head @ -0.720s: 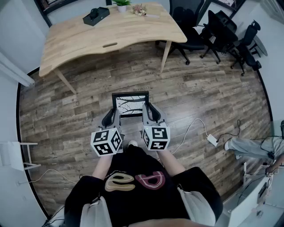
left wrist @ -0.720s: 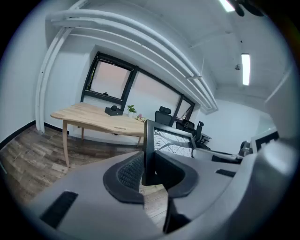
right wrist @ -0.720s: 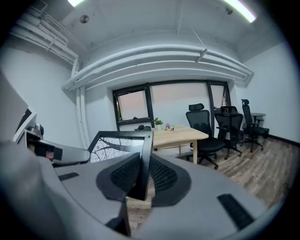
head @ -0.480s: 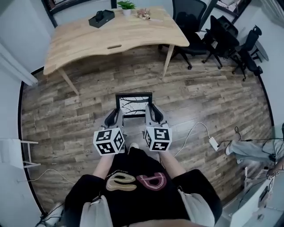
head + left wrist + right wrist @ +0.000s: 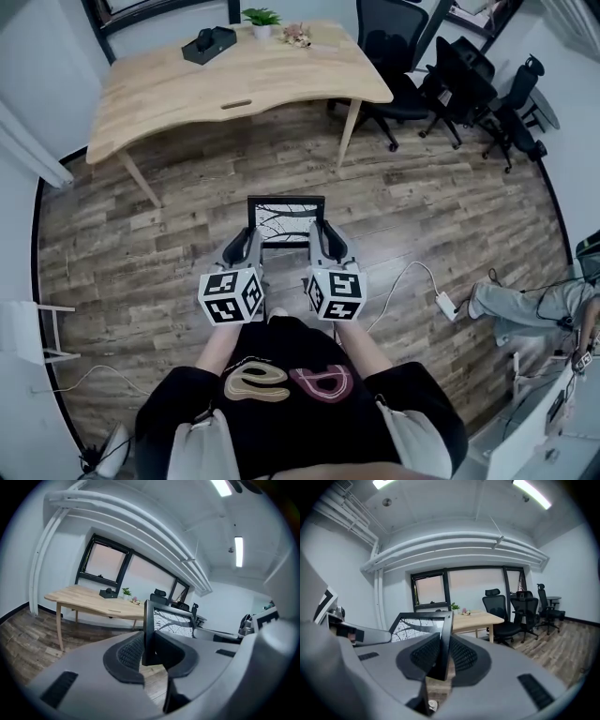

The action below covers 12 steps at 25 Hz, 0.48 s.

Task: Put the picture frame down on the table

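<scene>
A black picture frame (image 5: 284, 217) with a bare-branch print hangs over the wooden floor, held level between both grippers. My left gripper (image 5: 248, 246) is shut on its left edge, my right gripper (image 5: 319, 239) on its right edge. In the left gripper view the frame's edge (image 5: 149, 630) stands upright between the ribbed pads of the left gripper (image 5: 149, 656). The right gripper view shows the frame (image 5: 422, 623) clamped in the right gripper (image 5: 443, 656). The light wooden table (image 5: 187, 89) stands some way ahead, also seen as the table (image 5: 84, 597) and the table (image 5: 480, 618).
On the table's far edge sit a black device (image 5: 208, 44), a small plant (image 5: 261, 19) and a small ornament (image 5: 300, 36). Black office chairs (image 5: 403, 56) crowd the table's right end. A white cable and power strip (image 5: 442, 302) lie on the floor at right, near a person's leg (image 5: 525, 305).
The frame and both grippers have drifted slightly right and forward over the floor. Both grips on the frame are unchanged.
</scene>
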### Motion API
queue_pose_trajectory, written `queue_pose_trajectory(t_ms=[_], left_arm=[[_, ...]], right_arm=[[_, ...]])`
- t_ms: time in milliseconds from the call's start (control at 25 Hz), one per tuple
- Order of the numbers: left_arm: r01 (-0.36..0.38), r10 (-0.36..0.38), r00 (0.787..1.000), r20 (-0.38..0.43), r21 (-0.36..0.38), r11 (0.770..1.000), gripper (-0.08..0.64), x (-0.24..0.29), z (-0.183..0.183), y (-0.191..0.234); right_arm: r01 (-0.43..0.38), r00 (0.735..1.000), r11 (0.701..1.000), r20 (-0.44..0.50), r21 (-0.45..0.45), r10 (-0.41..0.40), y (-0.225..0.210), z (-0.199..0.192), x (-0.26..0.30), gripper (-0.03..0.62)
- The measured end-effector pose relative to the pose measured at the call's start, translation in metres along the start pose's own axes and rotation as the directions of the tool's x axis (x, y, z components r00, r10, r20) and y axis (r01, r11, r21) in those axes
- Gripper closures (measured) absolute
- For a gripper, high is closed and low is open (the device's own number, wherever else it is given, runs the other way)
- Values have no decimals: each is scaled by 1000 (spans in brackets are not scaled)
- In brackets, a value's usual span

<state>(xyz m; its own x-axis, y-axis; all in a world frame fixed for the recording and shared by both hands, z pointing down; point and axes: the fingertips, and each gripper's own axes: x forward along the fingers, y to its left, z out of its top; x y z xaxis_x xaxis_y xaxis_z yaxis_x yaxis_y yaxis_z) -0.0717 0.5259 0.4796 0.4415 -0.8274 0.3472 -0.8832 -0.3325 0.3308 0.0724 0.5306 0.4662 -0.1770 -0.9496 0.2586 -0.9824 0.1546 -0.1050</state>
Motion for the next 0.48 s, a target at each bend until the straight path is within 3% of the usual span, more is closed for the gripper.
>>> queue_pose_trajectory(t_ms=[480], left_arm=[[46, -46, 999, -9, -7, 999, 477, 79, 34, 45]], right_arm=[[34, 999, 999, -23, -15, -35, -4, 13, 89, 514]])
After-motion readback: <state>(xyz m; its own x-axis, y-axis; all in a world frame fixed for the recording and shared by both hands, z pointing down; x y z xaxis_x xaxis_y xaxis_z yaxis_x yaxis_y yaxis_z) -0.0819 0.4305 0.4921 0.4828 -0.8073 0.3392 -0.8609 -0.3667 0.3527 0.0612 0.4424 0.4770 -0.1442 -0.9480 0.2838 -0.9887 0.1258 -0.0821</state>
